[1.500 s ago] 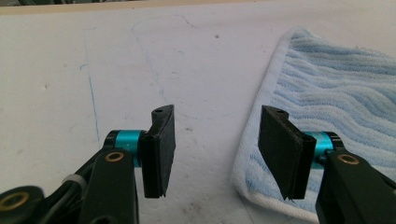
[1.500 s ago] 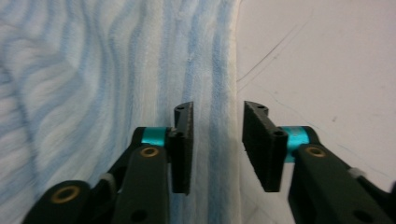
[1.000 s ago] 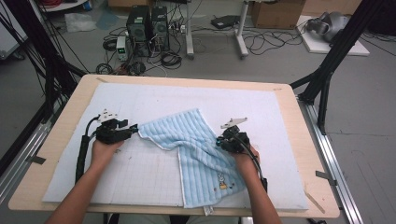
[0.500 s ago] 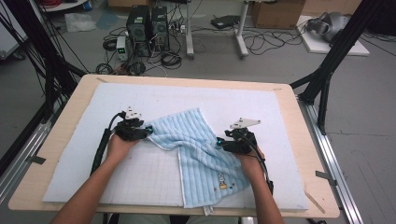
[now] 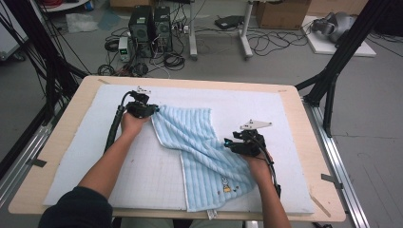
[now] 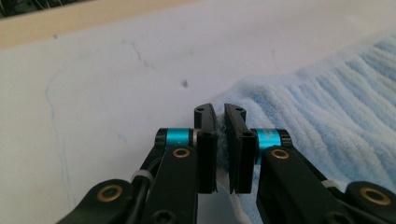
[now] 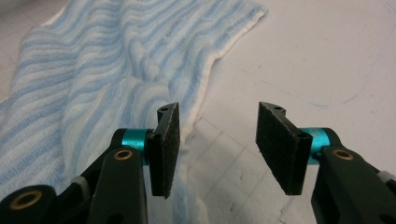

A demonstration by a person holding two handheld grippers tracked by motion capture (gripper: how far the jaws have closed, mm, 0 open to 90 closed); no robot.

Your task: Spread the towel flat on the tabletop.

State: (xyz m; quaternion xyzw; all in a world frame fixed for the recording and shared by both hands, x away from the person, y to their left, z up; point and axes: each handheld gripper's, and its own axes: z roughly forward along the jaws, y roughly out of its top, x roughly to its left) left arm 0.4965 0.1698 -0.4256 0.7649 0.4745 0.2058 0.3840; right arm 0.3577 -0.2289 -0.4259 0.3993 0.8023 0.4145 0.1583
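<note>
Towel pinched at one corner

Left claw (image 6: 220,140) is clamped on the blue towel (image 5: 199,142) corner. Right claw (image 7: 219,144) gapes wide, empty, at the towel's edge. Towel lies rumpled on the white mat (image 5: 285,118) covering the counter (image 5: 309,123).

My right gripper (image 7: 217,149) w/ jaws wide apart, nothing btwn them. Blue-striped towel (image 7: 107,79) lies rumpled on white gridded mat (image 7: 303,60); its white hem runs just beside my left-hand jaw.
</note>
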